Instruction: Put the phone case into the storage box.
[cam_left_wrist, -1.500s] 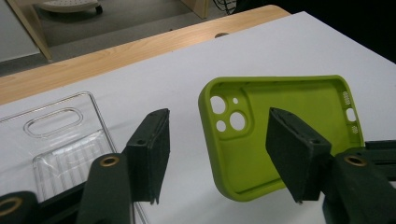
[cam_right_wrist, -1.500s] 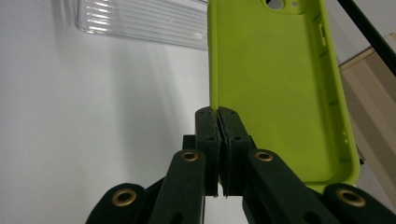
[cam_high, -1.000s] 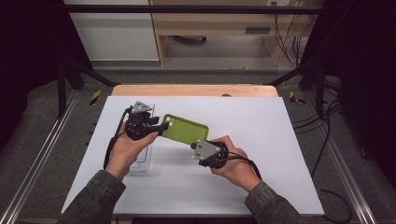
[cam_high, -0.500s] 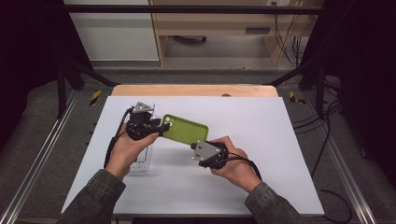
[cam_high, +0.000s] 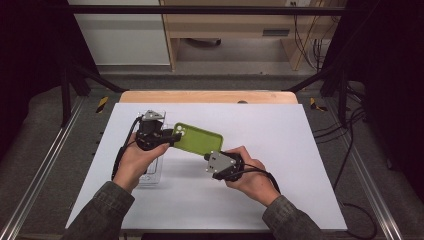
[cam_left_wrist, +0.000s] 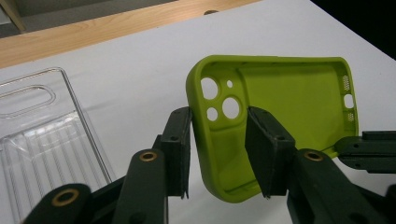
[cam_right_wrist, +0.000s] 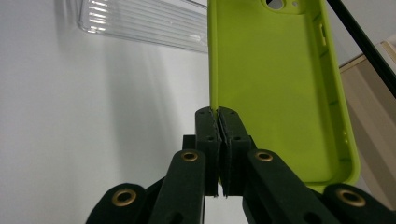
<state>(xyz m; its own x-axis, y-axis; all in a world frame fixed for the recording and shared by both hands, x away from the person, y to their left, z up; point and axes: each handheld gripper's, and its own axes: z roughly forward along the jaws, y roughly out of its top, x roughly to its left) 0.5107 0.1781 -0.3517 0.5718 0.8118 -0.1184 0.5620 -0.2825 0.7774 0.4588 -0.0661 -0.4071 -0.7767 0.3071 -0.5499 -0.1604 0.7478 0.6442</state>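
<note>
Right tongs (cam_right_wrist: 218, 114) clenched on the lime-green soft phone case's (cam_high: 197, 138) edge above the white tabletop (cam_high: 280, 130); left tongs (cam_left_wrist: 217, 140), closing, straddle its camera end unpinched. Uneven squeeze could buckle it loose.

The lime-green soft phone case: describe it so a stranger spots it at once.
On the white table sheet, between the two hand-held grippers, sits the lime-green soft phone case. Unlike the clear ribbed plastic case beside it, it is opaque green, with round camera holes at one end.
</note>
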